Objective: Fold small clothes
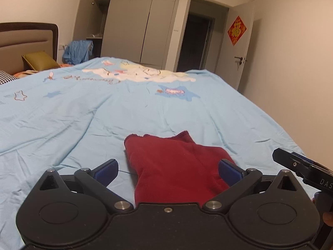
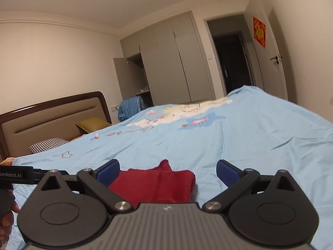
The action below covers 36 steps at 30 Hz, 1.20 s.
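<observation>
I see a small dark red garment (image 1: 177, 166) lying on the bed, on a pale blue quilt (image 1: 83, 112) printed with cartoon figures and stars. The garment is a soft knit, fuzzy at its edges, partly folded into a thick, rounded bundle. In my left wrist view its long axis runs away from the camera toward the wardrobe (image 1: 135, 25), with two raised corners at the far end and the near end hidden under the claw body. My left claw (image 1: 167, 171) stands wide, its blue-padded fingers (image 1: 107, 171) on either side of the garment; the right pad looks to be at the cloth's edge, though I cannot tell if it touches. In my right wrist view the same red garment (image 2: 158, 185) lies toward the left half of the gap, one peaked corner pointing away from me. My right claw (image 2: 168, 174) is also wide and holds nothing; its left pad overlaps the cloth's edge, its right pad is over bare quilt. The quilt is creased and matte. A padded headboard (image 2: 52, 120) with a dark wood frame stands to the left.
</observation>
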### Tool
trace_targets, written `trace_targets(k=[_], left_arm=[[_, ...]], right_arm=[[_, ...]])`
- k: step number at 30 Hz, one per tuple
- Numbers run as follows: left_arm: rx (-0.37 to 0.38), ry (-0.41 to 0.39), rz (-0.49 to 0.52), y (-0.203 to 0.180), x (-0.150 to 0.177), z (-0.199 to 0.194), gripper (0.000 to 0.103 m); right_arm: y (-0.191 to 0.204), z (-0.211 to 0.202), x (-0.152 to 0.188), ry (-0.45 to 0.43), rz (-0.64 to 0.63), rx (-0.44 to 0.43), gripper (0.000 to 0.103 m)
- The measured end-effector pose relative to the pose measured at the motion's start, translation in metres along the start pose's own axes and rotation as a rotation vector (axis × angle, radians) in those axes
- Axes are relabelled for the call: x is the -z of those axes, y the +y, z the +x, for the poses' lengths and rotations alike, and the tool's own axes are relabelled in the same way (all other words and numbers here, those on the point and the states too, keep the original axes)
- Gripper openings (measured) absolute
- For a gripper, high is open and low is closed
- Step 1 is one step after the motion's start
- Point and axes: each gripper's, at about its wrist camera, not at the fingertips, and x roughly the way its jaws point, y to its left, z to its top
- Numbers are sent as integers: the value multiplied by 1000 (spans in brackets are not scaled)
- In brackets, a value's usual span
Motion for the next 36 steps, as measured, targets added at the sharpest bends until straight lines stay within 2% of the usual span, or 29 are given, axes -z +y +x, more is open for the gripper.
trace_targets(k=[11,21,29,36], left_arm=[[-20,-101,19,-8,35,-91,102],[-64,-100,47,-10,94,-146,102],[-103,-114,75,-3,118,-174,102],[-112,-109,56,3,124,-178,102]], right_arm=[[36,-83,8,-74,-51,-11,103],[57,-148,44,-63,-106,26,103],[76,-175,72,-41,-154,47,103],[81,-172,72,-30,-164,43,103]])
